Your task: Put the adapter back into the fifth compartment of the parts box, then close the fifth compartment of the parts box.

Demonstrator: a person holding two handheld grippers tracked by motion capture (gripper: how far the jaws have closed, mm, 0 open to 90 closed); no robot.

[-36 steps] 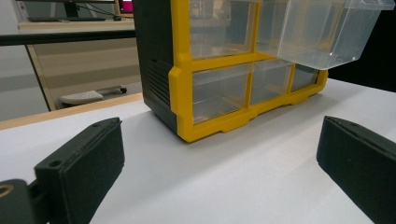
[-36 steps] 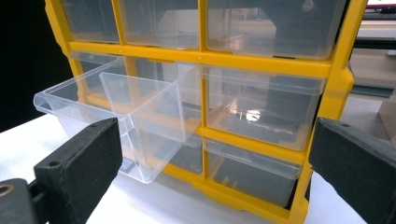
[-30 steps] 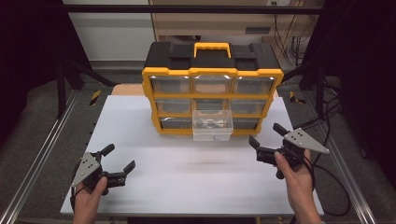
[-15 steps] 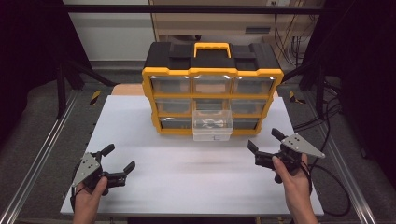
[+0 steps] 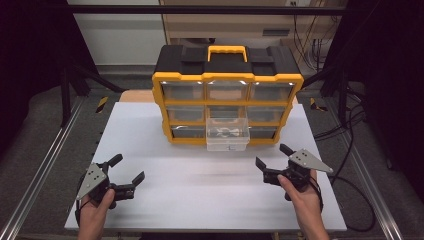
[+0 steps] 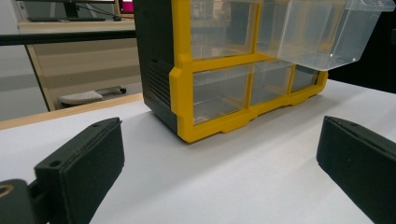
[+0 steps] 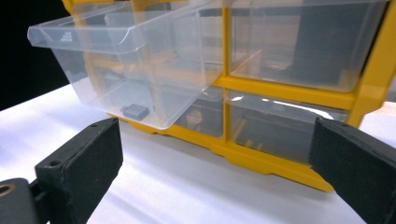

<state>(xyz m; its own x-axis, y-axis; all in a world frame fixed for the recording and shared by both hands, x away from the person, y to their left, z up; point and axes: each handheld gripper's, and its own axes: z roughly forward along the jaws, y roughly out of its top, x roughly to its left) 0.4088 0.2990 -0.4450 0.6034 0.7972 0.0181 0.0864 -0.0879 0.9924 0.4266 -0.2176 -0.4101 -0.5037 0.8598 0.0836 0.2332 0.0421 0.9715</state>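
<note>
The clear plastic drawer [image 5: 228,134] stood pulled out from the middle of the yellow-black organizer [image 5: 227,92]. A small dark piece [image 7: 135,111] lay inside the drawer.

— Any lettering you can read?
— None. The clear drawer [image 7: 135,60] has a small raised mark on its rim, too faint to make out
— And the yellow organizer [image 5: 227,100]?
— No readable label

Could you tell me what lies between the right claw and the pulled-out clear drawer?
Nothing: in the high view, only bare white table separates the right claw from the clear drawer sticking out of the yellow organizer.
</note>
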